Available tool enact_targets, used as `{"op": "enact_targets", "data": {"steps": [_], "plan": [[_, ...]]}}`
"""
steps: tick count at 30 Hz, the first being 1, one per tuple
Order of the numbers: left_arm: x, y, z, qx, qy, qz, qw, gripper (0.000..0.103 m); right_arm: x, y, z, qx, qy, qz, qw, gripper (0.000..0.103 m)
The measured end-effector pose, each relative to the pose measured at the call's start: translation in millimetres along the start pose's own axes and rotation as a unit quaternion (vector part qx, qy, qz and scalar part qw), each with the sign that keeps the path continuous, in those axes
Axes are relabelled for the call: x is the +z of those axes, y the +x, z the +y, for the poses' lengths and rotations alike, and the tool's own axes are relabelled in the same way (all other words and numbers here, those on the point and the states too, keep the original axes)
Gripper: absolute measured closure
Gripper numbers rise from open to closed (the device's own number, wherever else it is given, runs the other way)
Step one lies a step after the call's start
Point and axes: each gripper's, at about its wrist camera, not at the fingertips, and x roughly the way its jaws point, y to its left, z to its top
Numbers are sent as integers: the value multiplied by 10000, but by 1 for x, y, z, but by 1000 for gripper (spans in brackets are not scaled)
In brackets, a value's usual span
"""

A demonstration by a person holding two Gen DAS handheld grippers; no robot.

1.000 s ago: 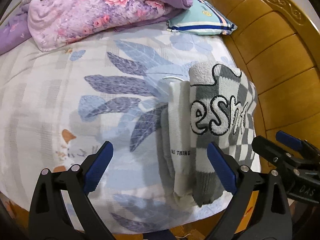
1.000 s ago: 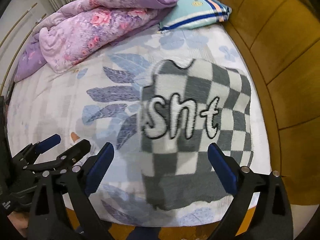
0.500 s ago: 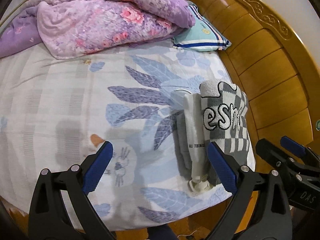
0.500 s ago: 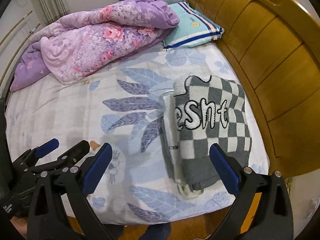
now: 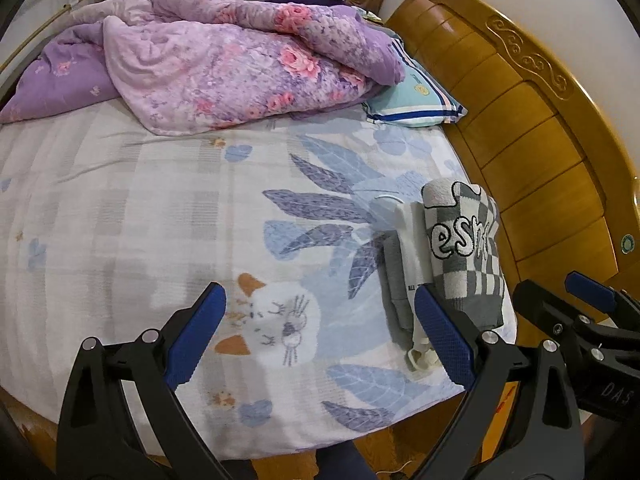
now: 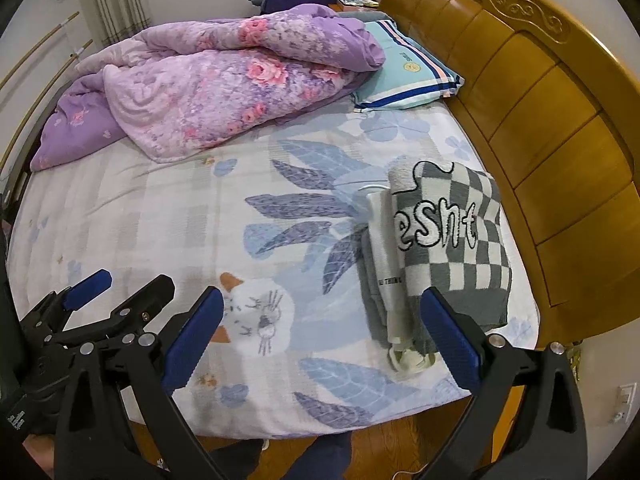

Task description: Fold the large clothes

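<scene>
The checkered knit sweater (image 6: 456,248) lies folded on top of a small stack of folded clothes (image 6: 386,276), near the bed's (image 5: 120,216) front edge, on the side next to the wooden headboard (image 6: 552,140). It looks thick, soft and limp, probably light but floppy; a pinch at a folded edge or corner would likely hold best. The left tongs (image 5: 320,334) and right tongs (image 6: 322,336) both gape wide, holding nothing, above the sheet.
</scene>
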Motion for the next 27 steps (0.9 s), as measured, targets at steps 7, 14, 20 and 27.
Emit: {"op": "enact_targets", "data": {"steps": [7,14,20,27], "plan": [[1,-26,23,29,-58,-115,9999,8,-1,-13,26,53,-29,-37,10000,8],[2,-54,35,46,-109,-267,9996,8,2,-32,43,164,-126,-157,9997,8],[3,-83,37,160,34,-456,9988,7,0,-55,52,278,-129,-299,9991,8],[1,-121,36,269,263,-802,9961,5,-9,-85,63,467,-133,-443,9978,8]]}}
